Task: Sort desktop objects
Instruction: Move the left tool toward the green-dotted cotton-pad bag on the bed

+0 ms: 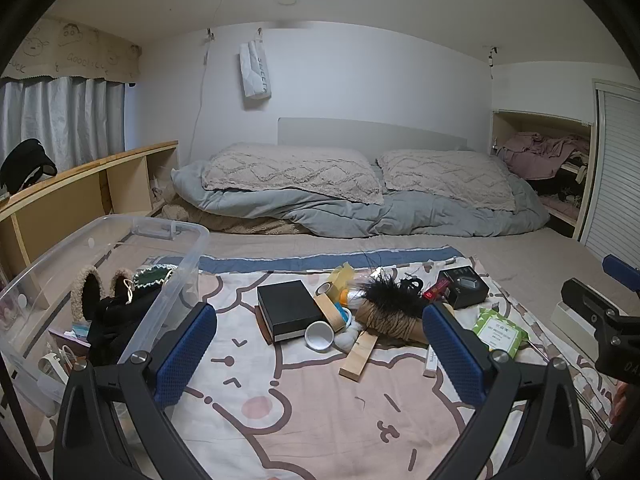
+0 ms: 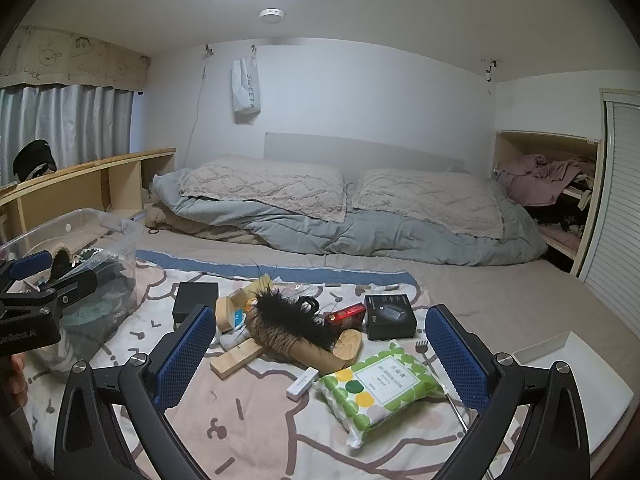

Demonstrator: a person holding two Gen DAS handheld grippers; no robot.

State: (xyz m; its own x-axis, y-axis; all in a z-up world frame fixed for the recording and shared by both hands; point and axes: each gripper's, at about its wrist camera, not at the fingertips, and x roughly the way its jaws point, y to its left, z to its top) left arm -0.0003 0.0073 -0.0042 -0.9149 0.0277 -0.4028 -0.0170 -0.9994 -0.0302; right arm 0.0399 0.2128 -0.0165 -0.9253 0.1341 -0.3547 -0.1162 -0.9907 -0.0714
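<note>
Clutter (image 1: 372, 312) lies beyond both spread, empty hand-held grippers: left (image 1: 320, 356), right (image 2: 320, 356).

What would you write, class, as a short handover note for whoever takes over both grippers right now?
Left gripper: open, empty, over the cartoon sheet.
Right gripper: open, empty, near the green wipes pack.
Clear bin at left already holds a few items.
Left to sort: black box, twine spool, wood block, feather piece, red box, wipes pack.
</note>
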